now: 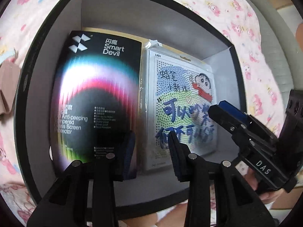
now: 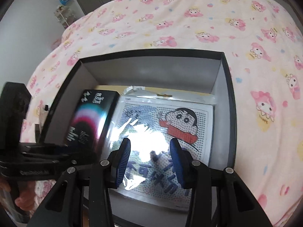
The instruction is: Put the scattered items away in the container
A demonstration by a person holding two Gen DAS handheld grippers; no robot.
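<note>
1. Container, the black box with grey walls, sits on the pink cartoon bedsheet, and both your grippers hover over its open top.
2. Cartoon bead-board pack lies flat on the container's floor, filling its right side under a glossy sleeve.
3. Smart Devil screen-protector box is inside too, against the container's left wall; whether it lies flat or leans, I can't tell.
4. Your left gripper hangs above the seam between the two items, jaws apart, holding nothing.
5. Your right gripper is over the bead-board pack, also spread and empty.
6. Judging by this, placing looks finished here; next you'd lift clear and look for strays outside the container.
</note>
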